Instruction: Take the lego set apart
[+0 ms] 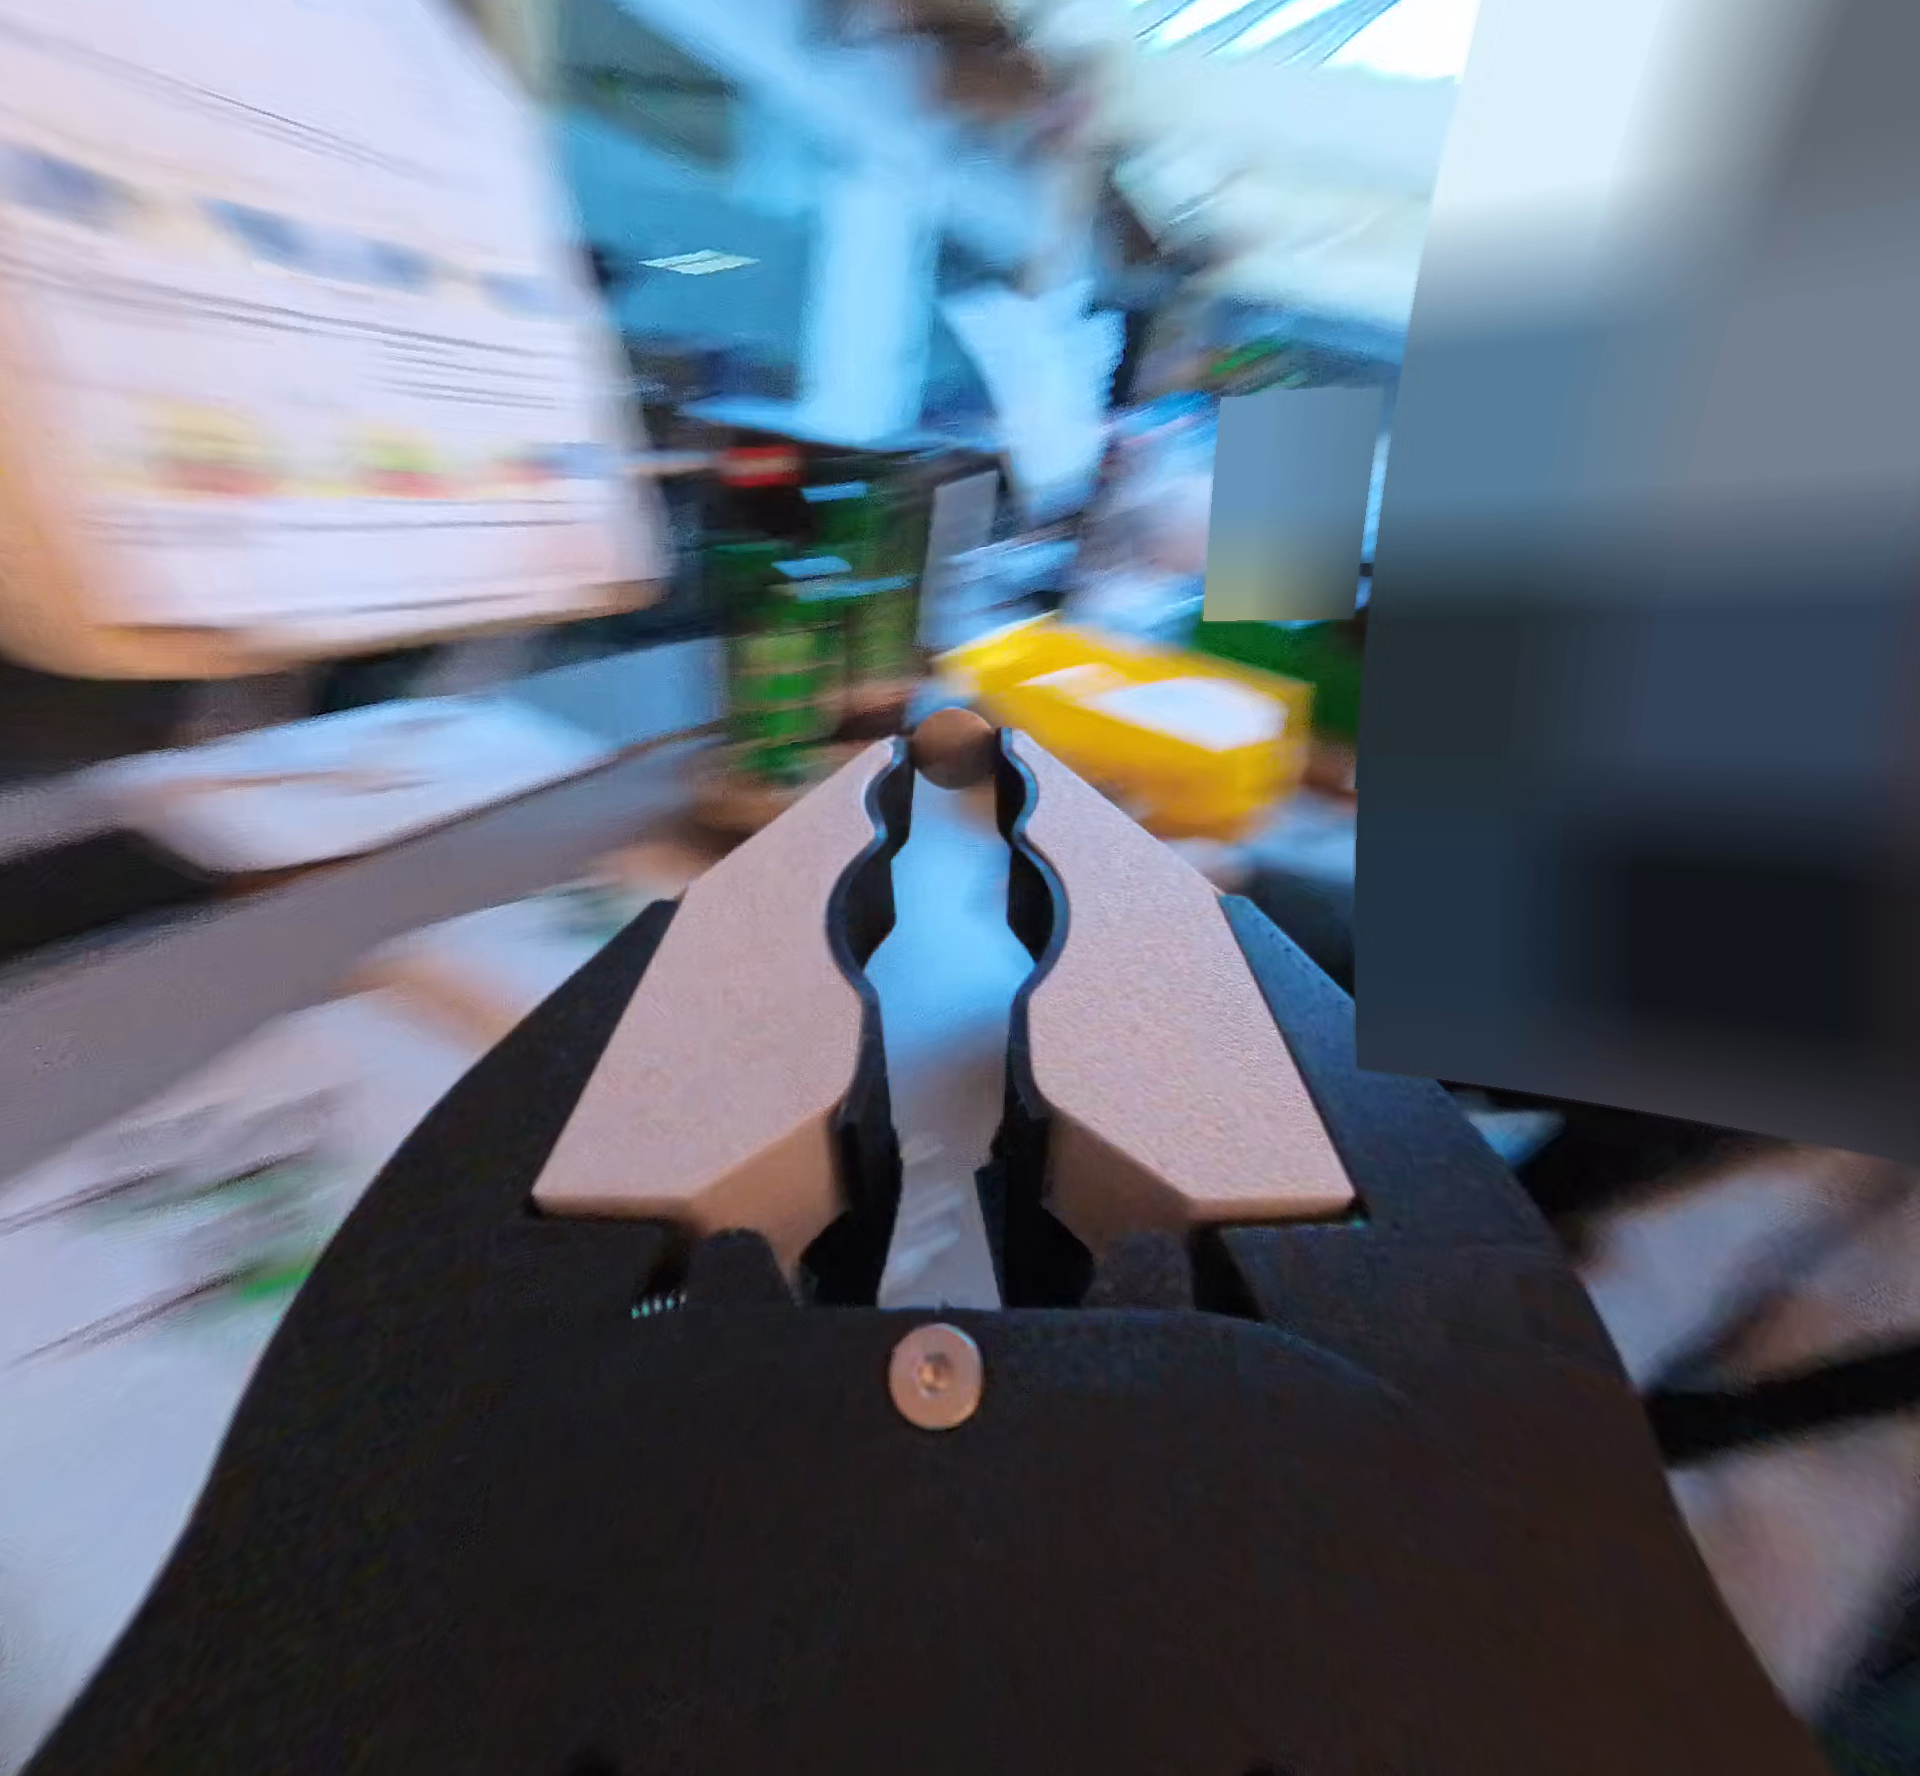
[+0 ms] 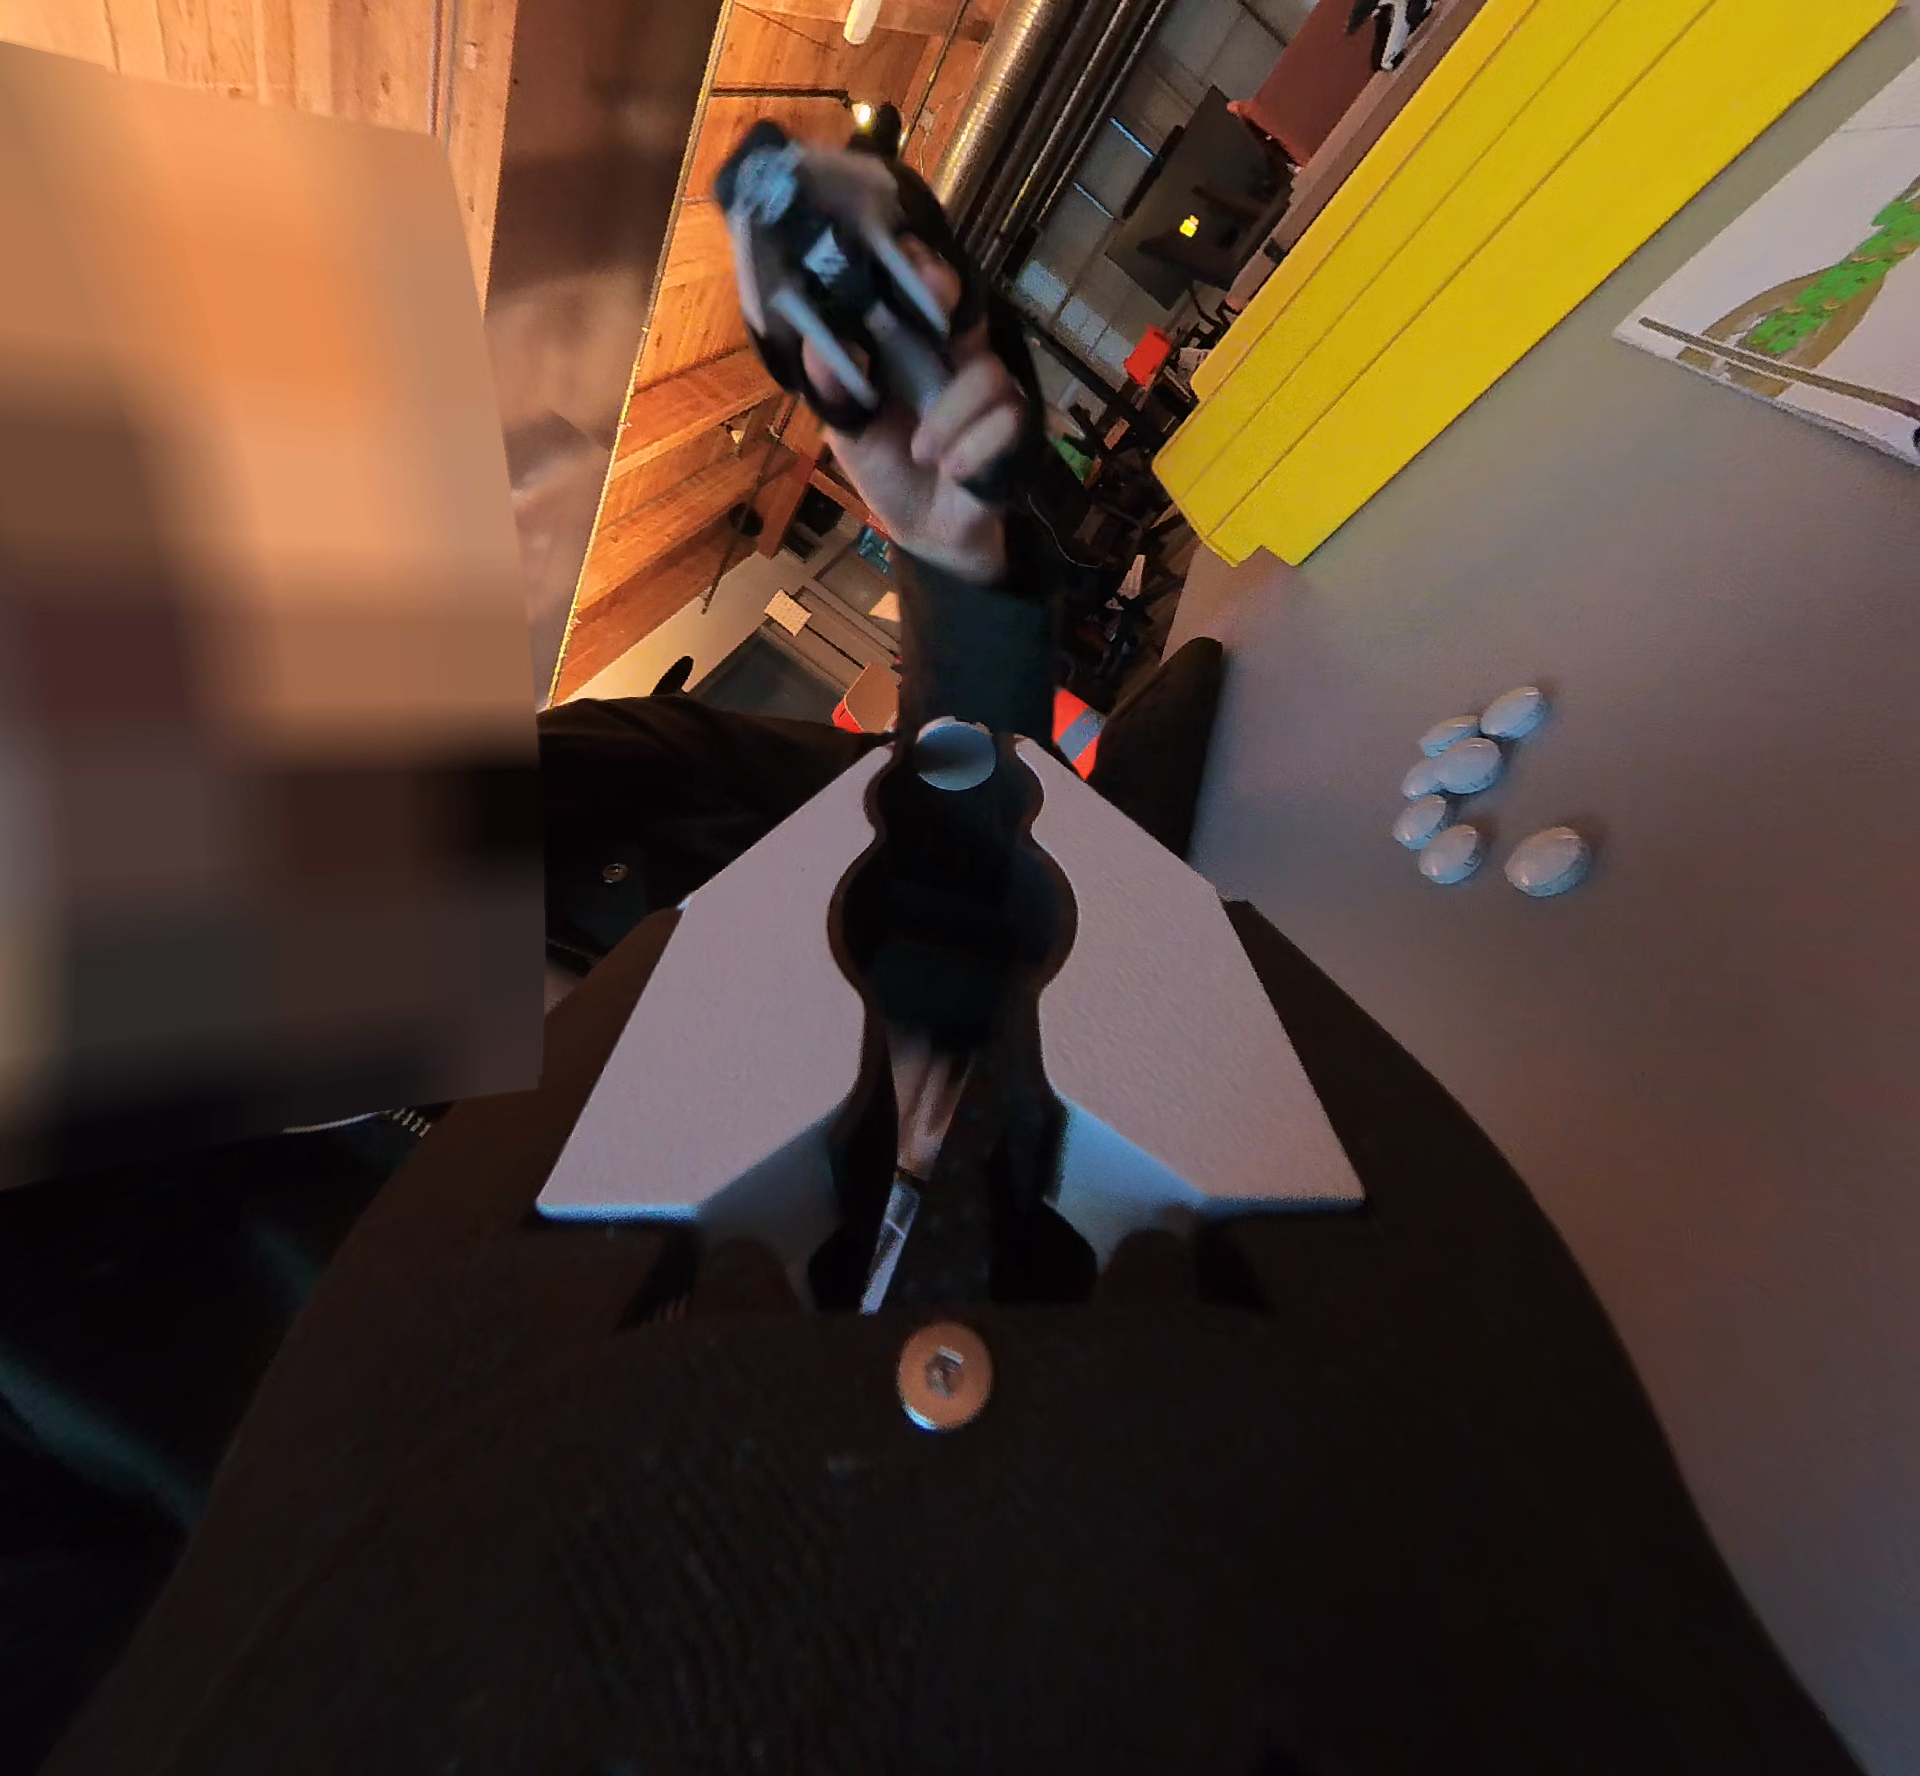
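Left wrist view: left gripper (image 1: 954,758) pinching a small round piece (image 1: 952,745) at its tips — background blurred. Right wrist view: right gripper (image 2: 956,756) clamped on a grey round piece (image 2: 955,753); seven more (image 2: 1467,766) on the table (image 2: 1621,1051), near a yellow box (image 2: 1538,220).
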Demonstrator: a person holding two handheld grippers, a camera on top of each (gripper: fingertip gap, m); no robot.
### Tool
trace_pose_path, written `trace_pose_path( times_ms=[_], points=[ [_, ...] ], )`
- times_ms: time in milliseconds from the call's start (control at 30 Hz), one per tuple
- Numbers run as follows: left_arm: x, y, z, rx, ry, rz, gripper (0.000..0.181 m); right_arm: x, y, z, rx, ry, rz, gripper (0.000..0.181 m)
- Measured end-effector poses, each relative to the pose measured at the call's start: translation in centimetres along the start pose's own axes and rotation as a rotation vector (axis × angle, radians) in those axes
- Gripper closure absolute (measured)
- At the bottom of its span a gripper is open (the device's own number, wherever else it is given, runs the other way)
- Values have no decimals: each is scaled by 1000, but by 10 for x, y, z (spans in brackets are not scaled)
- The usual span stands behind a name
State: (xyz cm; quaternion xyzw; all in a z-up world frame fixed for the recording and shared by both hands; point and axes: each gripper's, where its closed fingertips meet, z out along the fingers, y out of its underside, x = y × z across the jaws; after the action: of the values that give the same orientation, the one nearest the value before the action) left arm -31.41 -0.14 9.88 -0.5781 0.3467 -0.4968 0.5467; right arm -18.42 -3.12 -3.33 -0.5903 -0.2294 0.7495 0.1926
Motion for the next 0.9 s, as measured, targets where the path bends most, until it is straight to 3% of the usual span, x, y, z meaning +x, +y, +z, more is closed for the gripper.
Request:
trace_pose_path(
  times_ms=[100,133,200,233,400,500,633,667,800,900],
  points=[
    [-110,-33,-116,-315,-787,439,167,4,1,2,-6,11,11,168],
    [-137,-24,-150,-486,-907,457,168,5,3,4,-19,21,11,168],
    [-175,33,-199,-860,-940,210,167,8,9,7,-47,30,10,167],
    [-190,57,-215,-968,-937,113,167,8,10,9,-55,26,14,167],
    [-238,142,-255,-1242,-891,11,167,11,14,11,-70,45,13,167],
    [-248,162,-263,-1283,-891,-6,167,13,12,9,-55,59,5,167],
    [-253,147,-258,-1142,-919,-35,114,16,12,9,-57,78,-10,167],
    [-252,139,-260,-1117,-932,-31,108,16,12,10,-60,83,-17,167],
    [-236,102,-249,-1012,-920,129,120,15,12,12,-62,97,-46,167],
    [-235,108,-251,-1066,-892,144,128,14,11,12,-57,90,-41,167]
  ],
)
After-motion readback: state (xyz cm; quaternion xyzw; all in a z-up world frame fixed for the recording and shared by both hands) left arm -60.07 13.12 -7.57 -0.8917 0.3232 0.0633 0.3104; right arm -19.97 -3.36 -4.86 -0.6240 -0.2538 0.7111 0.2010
